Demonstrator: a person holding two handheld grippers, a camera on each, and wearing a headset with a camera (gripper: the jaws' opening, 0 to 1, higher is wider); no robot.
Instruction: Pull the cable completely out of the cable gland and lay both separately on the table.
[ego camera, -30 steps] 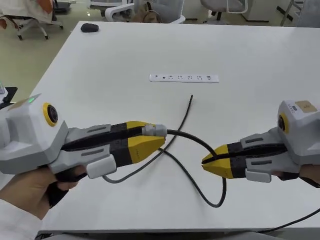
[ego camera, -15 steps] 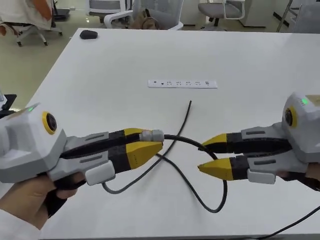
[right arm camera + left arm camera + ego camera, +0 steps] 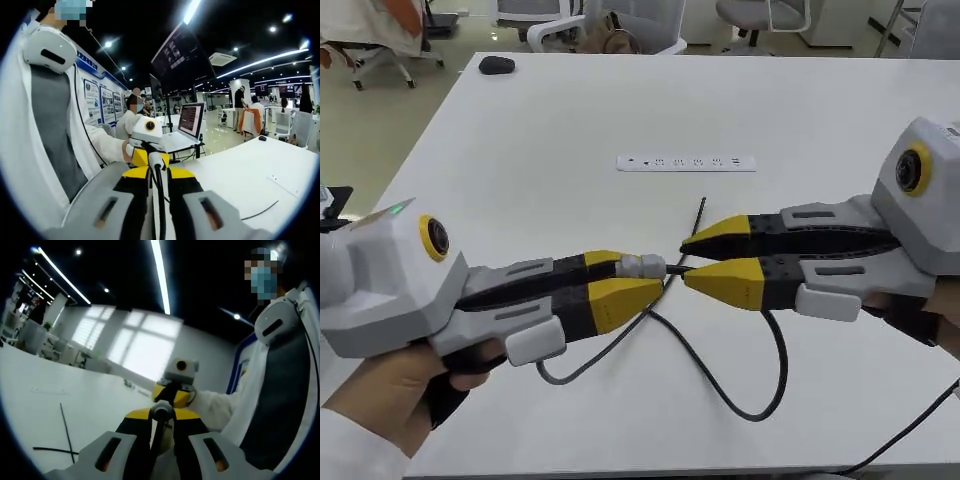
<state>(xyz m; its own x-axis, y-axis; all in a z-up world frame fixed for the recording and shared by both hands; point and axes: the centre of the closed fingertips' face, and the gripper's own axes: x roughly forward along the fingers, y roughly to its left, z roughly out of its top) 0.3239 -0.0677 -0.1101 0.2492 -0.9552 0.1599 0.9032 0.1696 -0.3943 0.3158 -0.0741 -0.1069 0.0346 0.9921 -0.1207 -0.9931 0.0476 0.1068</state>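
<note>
Left gripper (image 3: 638, 276) is clamped on the grey plastic cable gland (image 3: 644, 266), yellow jaw tips closed on its body. It is held in the air over the near half of the white table (image 3: 570, 110), roughly mid-width. Black round cable (image 3: 752, 416) runs through the gland, not pulled out. Right gripper (image 3: 692, 258) faces it nose to nose with jaws apart, one tip above and one below the cable, just beside the gland's mouth; in the head view they straddle the cable without pinching it. Right gripper view agrees: the cable runs up the gap between its two jaws to the gland, left gripper right behind it. On the table the cable crosses itself below the gland, makes one big loop towards the near edge on the right and a smaller bend by the near edge on the left. One free end lies mid-table, pointing at the white multi-socket power strip (image 3: 686, 162), short of it, not touching. Small black rounded object (image 3: 497, 66) sits at the far left corner. Writing: markings on the strip are too small to read. Blue-and-white wall posters (image 3: 106, 107) in the right gripper view carry lettering too small to read, same for the lit laptop screen (image 3: 190, 119).
</note>
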